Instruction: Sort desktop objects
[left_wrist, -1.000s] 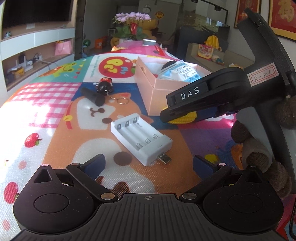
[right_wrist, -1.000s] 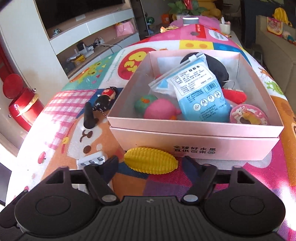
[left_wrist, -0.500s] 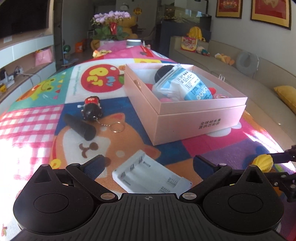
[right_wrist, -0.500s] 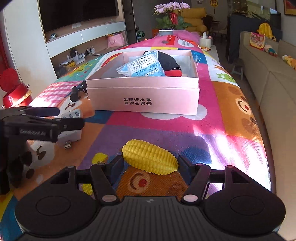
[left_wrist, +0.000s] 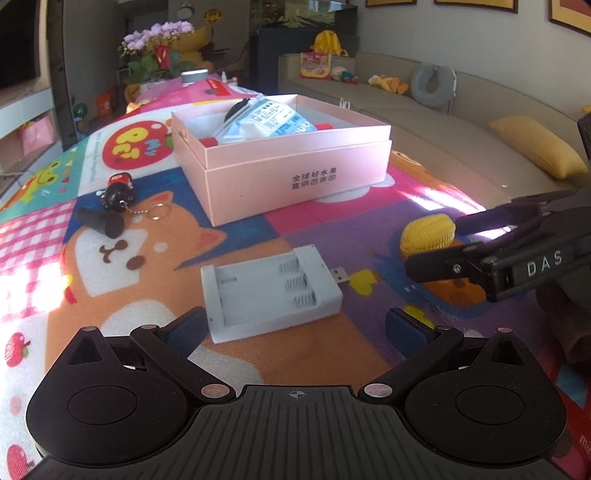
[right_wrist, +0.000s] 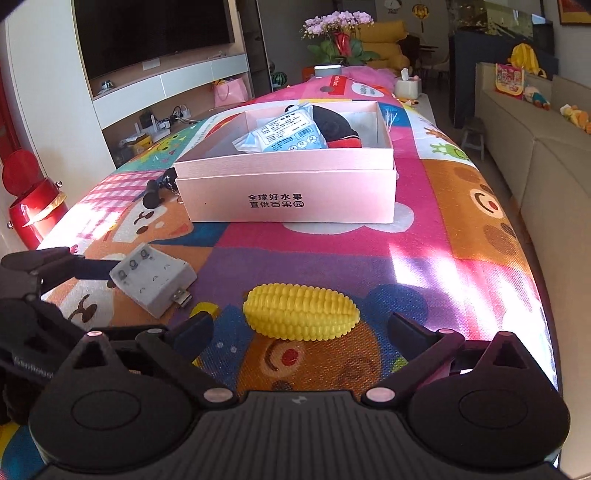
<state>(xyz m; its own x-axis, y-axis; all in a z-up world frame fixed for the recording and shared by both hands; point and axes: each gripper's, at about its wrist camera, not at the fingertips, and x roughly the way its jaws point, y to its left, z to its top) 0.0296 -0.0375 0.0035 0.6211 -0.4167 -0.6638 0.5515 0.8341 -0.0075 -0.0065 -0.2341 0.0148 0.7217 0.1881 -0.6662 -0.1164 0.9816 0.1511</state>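
Left wrist view: pink box (left_wrist: 295, 173) partly filled; battery charger (left_wrist: 271, 291), keychain (left_wrist: 120, 190), black cylinder (left_wrist: 101, 223), toy corn (left_wrist: 426, 230) not yet boxed. Left gripper (left_wrist: 295, 325) open, charger between the jaws, untouched.

Right wrist view: right gripper (right_wrist: 301, 328) just opened wide; corn (right_wrist: 301, 312) on mat between jaws, pads clear.
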